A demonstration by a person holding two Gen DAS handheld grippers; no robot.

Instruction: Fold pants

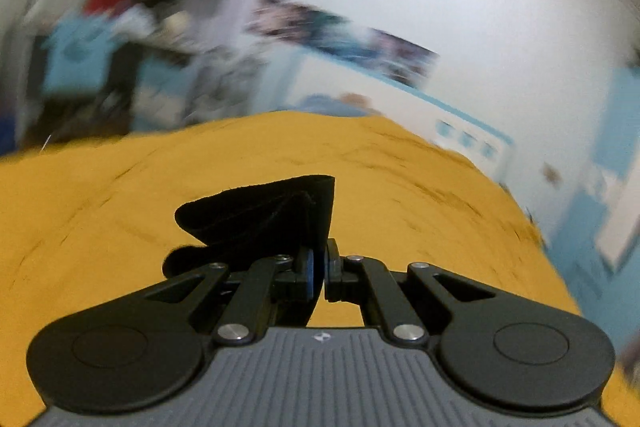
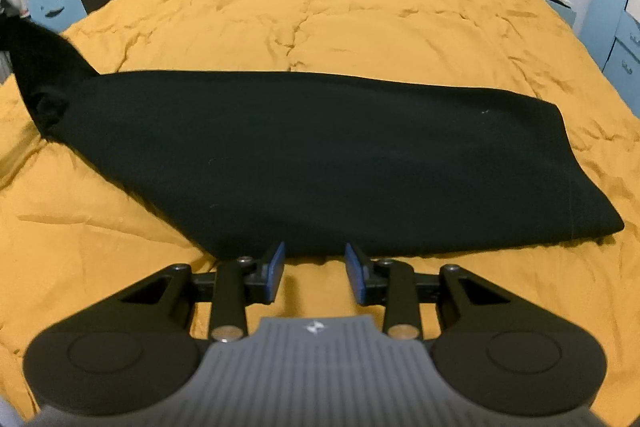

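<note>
Black pants lie folded lengthwise across the mustard-yellow bedspread. Their left end is lifted off the bed at the far left of the right wrist view. My left gripper is shut on that end of the pants, which sticks up in front of the fingers above the bedspread. My right gripper is open and empty, just in front of the pants' near edge, its blue pads close to the fabric.
A desk with clutter and a blue chair stand at the back left of the bed. Blue-and-white cabinets stand at the right. The left wrist view is motion-blurred beyond the bed.
</note>
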